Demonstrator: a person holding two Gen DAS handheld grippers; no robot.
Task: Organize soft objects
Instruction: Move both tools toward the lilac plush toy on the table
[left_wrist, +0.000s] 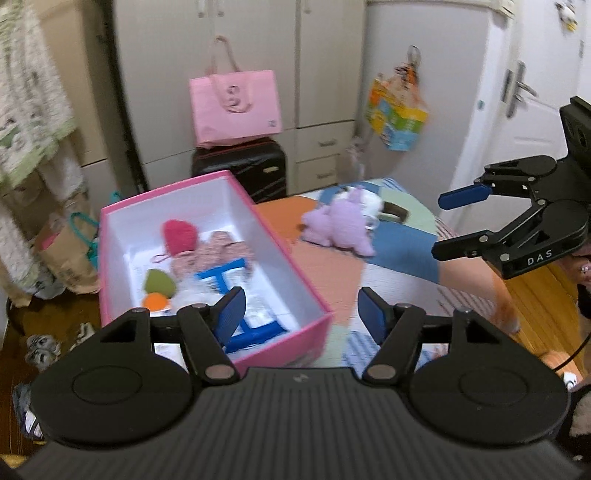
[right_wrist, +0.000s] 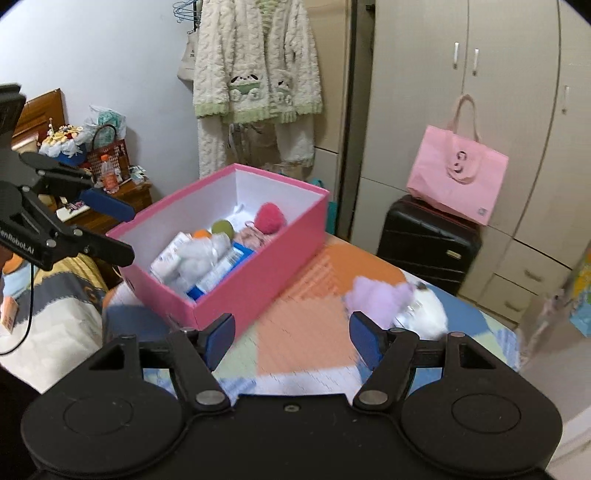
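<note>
A purple plush (left_wrist: 341, 225) and a white plush (right_wrist: 428, 310) were seen lying touching on the bed's patchwork cover (right_wrist: 314, 332), near the pink box (right_wrist: 258, 269). Both left tongs (left_wrist: 301, 314) and right tongs (right_wrist: 291, 341) were held released, with nothing gripped.

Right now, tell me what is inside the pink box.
The pink box holds a red pompom, a green piece and an orange one, a pinkish knit piece, a white plush and blue-and-white packs. Anything beneath them is covered.
</note>
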